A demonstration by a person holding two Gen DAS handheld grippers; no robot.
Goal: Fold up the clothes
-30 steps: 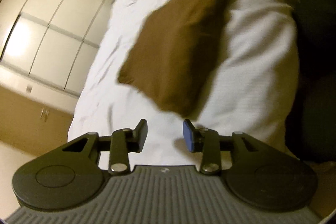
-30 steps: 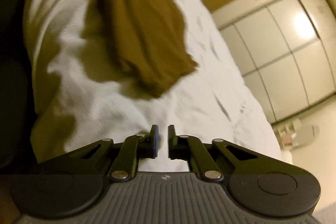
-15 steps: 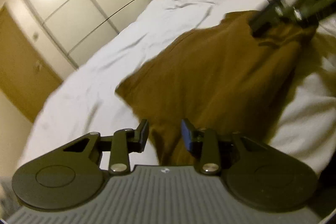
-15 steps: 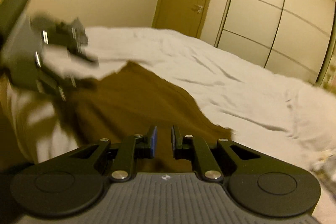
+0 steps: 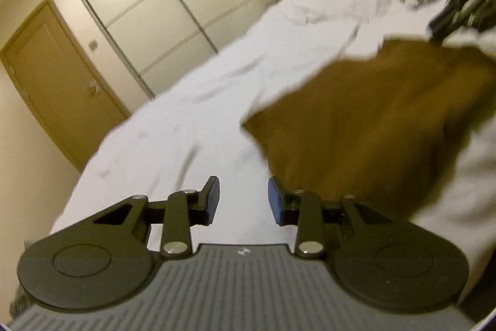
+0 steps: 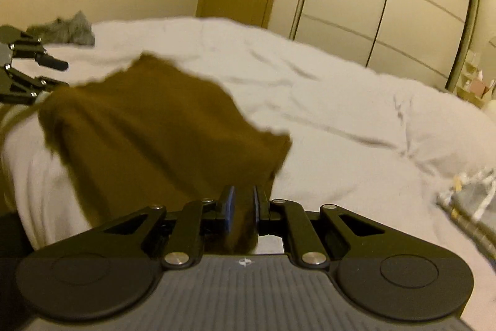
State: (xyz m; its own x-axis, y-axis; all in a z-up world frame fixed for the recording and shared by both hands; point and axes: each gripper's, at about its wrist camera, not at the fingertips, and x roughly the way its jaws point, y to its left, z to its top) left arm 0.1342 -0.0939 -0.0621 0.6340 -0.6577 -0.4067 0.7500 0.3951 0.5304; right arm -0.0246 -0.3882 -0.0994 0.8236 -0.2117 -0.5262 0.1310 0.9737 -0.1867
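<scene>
One garment [image 6: 161, 129], brown, is lying on the bed [image 6: 341, 101], already looking doubled into a rough slab, so folding is judged partly done, with at least a further fold and squaring left. The right gripper [image 6: 243, 211] is closing on the garment's near edge, cloth between its fingers. The left gripper [image 5: 243, 199] is hanging just beside the garment, fingers apart, empty. No containers are showing; gray cloth [image 6: 66, 28] is lying beyond the garment.

left claw [image 5: 244, 200] agape, right claw [image 6: 243, 207] pinched
</scene>
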